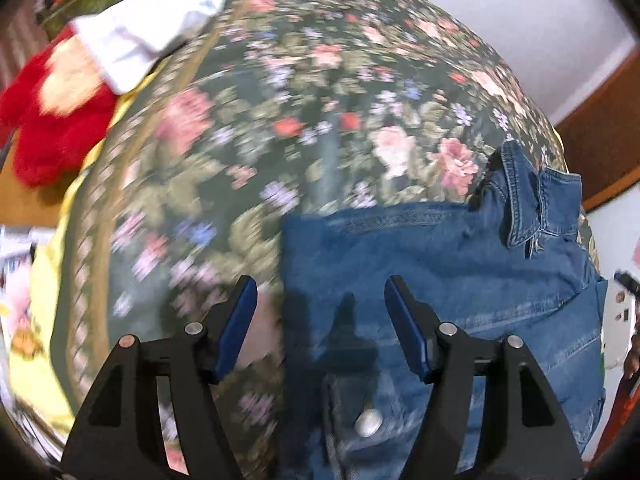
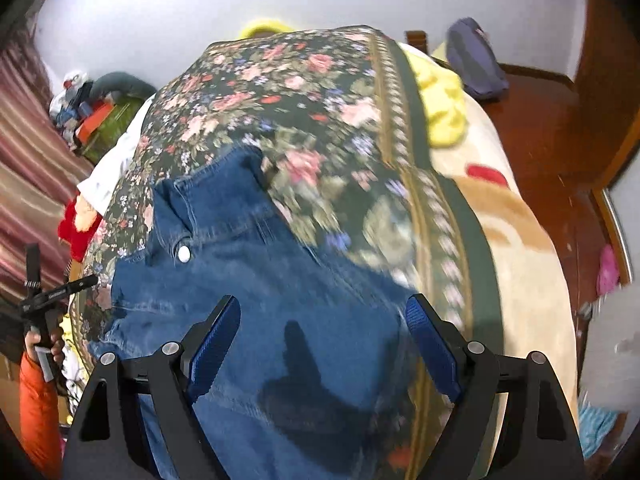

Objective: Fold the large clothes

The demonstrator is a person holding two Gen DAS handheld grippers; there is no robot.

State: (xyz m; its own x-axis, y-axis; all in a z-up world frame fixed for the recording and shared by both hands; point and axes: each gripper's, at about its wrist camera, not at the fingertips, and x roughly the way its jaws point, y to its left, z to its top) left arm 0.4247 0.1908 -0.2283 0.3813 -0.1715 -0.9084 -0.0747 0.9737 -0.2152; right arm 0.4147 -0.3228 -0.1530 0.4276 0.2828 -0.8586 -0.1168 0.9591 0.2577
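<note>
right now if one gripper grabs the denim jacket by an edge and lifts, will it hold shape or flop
Probably flop: the denim jacket lies flat and creased on the floral bedspread, its collar folded over. It looks thick with a metal button, so likely heavyish and draping slowly. The weave should not slip from the open left gripper or right gripper.

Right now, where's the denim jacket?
The denim jacket lies on the floral bedspread, lower right in the left wrist view and lower left in the right wrist view, under both open claws, collar pointing away.
</note>
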